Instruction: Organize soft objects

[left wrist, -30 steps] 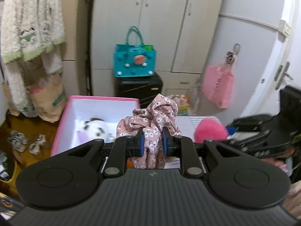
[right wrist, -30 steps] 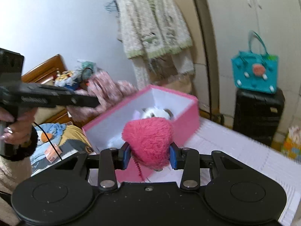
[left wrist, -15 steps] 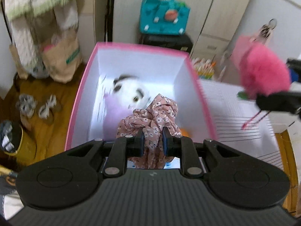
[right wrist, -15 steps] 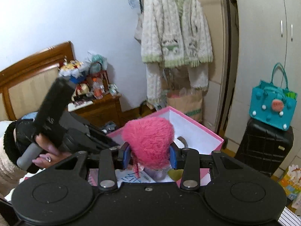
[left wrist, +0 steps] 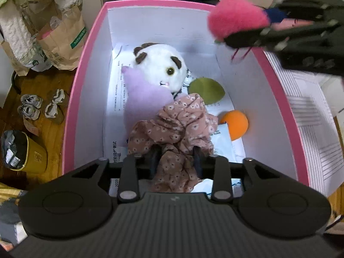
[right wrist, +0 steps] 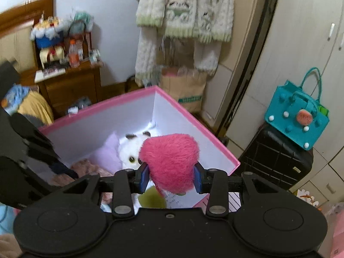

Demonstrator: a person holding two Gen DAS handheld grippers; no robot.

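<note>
A pink box [left wrist: 86, 68] with white inner walls holds a white plush toy [left wrist: 159, 68], a lilac plush [left wrist: 144, 99], a green piece [left wrist: 206, 89] and an orange ball [left wrist: 235, 124]. My left gripper [left wrist: 176, 163] points down into the box's near end. Its jaws are opening, and the floral pink cloth [left wrist: 176, 129] lies bunched between them, draped over the fingertips and resting on the box's contents. My right gripper [right wrist: 171, 178] is shut on a fluffy pink plush [right wrist: 172, 159] and hovers over the box rim [right wrist: 193, 118]. From the left wrist view that pink plush [left wrist: 236, 17] hangs above the far right corner.
A brown paper bag [left wrist: 58, 43], slippers [left wrist: 40, 107] and a yellow bin [left wrist: 23, 150] stand on the wooden floor left of the box. White lined sheets [left wrist: 311, 129] lie to its right. A teal bag [right wrist: 298, 118] sits on a black suitcase [right wrist: 277, 157] by the wardrobe.
My left gripper sank into the box with the floral cloth, and its jaws spread apart. The right gripper carried the pink plush across to above the box.
</note>
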